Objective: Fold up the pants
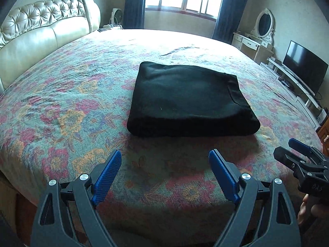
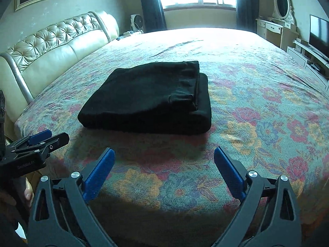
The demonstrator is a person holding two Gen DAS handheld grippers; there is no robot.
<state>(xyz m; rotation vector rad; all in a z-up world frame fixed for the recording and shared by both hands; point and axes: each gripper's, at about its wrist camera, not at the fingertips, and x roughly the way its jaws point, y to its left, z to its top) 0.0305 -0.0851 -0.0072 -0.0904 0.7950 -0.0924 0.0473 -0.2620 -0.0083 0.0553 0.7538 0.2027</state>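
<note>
On the bed (image 1: pixel 61 107), which wears a quilted floral bedspread in muted green, red and orange, the pants (image 1: pixel 191 100) lie folded into a thick, soft, roughly rectangular black bundle of fleecy cloth, set toward the near edge of the mattress. Its rounded fold faces the cameras, and layered edges with a hem show along its right side; in the left wrist view its slightly longer side runs left to right across the bed, though the fisheye makes that hard to judge. A tufted cream leather headboard (image 1: pixel 47 26) curves along the left. Nearer than the bundle and clear of it, the left hand-held gripper (image 1: pixel 164 156) hangs over the bedspread with its ribbed blue pads (image 1: pixel 109 175) spread wide, grasping nothing. Beside it, the right hand-held gripper (image 2: pixel 163 154) is likewise released and empty.
</note>
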